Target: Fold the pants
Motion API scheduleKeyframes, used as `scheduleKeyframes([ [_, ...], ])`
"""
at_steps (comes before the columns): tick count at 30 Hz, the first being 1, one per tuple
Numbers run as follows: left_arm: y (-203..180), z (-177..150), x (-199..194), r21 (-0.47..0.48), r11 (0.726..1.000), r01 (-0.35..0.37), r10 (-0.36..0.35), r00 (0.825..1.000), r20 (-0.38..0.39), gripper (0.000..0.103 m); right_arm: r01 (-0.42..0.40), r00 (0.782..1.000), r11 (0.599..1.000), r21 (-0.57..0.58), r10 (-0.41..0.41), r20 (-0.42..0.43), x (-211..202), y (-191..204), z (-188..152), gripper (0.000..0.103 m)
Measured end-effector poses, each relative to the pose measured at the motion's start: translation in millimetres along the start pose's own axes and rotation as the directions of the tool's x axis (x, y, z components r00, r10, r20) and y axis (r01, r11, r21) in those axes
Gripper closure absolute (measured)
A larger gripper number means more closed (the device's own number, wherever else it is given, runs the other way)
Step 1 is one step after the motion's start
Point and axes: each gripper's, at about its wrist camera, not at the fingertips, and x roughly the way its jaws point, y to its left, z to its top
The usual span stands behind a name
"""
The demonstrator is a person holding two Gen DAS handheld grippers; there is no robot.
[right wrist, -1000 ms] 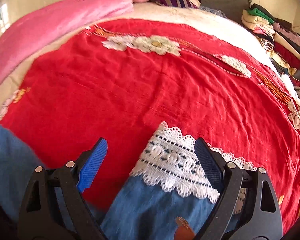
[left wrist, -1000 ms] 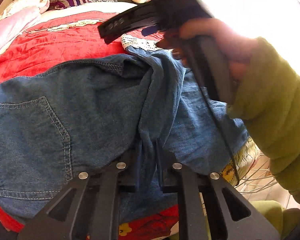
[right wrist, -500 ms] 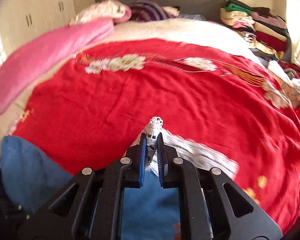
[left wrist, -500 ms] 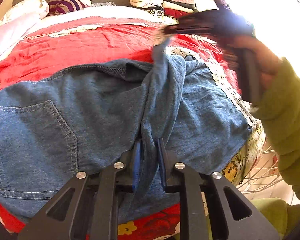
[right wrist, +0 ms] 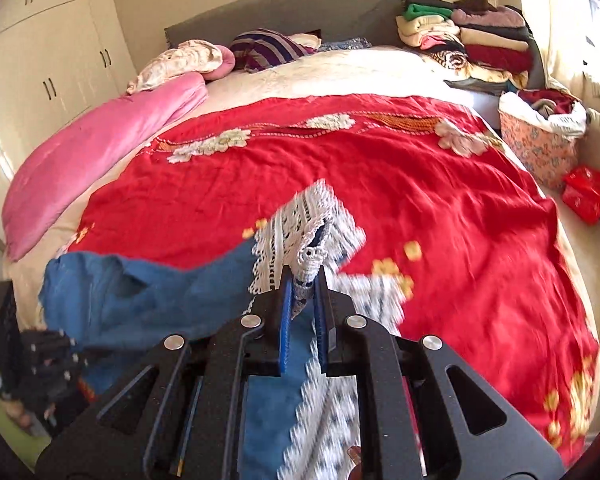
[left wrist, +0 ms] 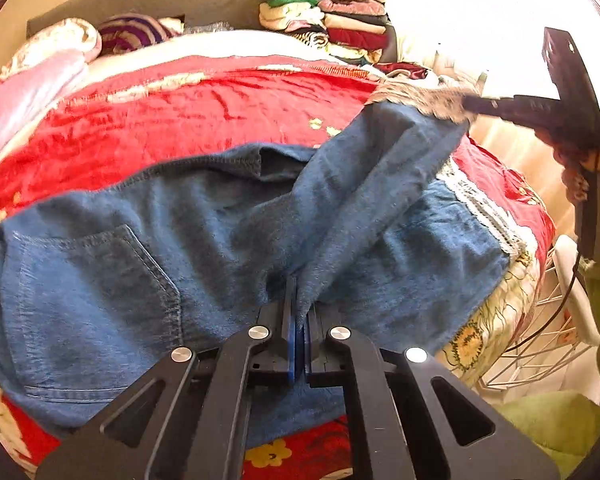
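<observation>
Pinching a ridge of denim near the crotch, the left gripper (left wrist: pixel 299 320) has its fingers pressed almost together on the blue denim pants with white lace-trimmed cuffs (left wrist: pixel 148 248). The right gripper (right wrist: pixel 303 300) pinches the lace hem of one leg between its blue-padded fingers (right wrist: pixel 285 312), with the cuff bunched up just ahead of them.

The pants lie spread over the red floral bedspread (right wrist: pixel 440 208), waistband and back pocket to the left of the left fingers, one leg lifted off the bed and stretched between the two grippers, the other leg flat below it.

The likely trouble is in the lace: it is thin and openwork, so a hard pull could slip it out of the right fingers or distort it. The raised leg could also twist and land skewed on the lower one, leaving a crooked fold.
</observation>
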Motion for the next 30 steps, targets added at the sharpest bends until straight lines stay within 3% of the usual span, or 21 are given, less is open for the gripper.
scheduleKeyframes([
  [9, -2.7, -5.1, -12.0, 0.040, 0.999, -0.028, 0.028, 1.000, -0.002, 0.101, -0.017, 0.997, 0.999, 0.041, 0.020, -0.071, -40.2, -5.1, -60.6, 0.098],
  [16, -6.0, -9.5, -7.0, 0.069, 0.997, -0.037, 0.039, 0.999, -0.029, 0.101, -0.009, 0.984, 0.994, 0.107, 0.028, -0.178, -32.2, -13.6, -106.1, 0.098],
  [26, -5.4, -14.5, 0.7, 0.075, 0.996, -0.039, 0.045, 0.996, -0.071, 0.096, 0.010, 0.975, 0.989, 0.147, 0.022, -0.219, -21.1, -25.3, -131.6, 0.097],
  [28, -6.2, -15.9, 0.8, 0.076, 0.996, -0.042, 0.048, 0.996, -0.075, 0.090, 0.014, 0.974, 0.990, 0.143, 0.019, -0.225, -24.7, -27.6, -127.7, 0.091],
  [29, -5.7, -16.3, 0.5, 0.072, 0.996, -0.043, 0.048, 0.996, -0.077, 0.085, 0.037, 0.975, 0.992, 0.121, -0.009, -0.224, -28.2, -27.5, -124.6, 0.080],
  [30, -5.6, -16.6, 0.3, 0.070, 0.997, -0.039, 0.045, 0.996, -0.080, 0.083, 0.076, 0.977, 0.993, 0.085, -0.057, -0.207, -34.4, -26.4, -120.1, 0.077],
])
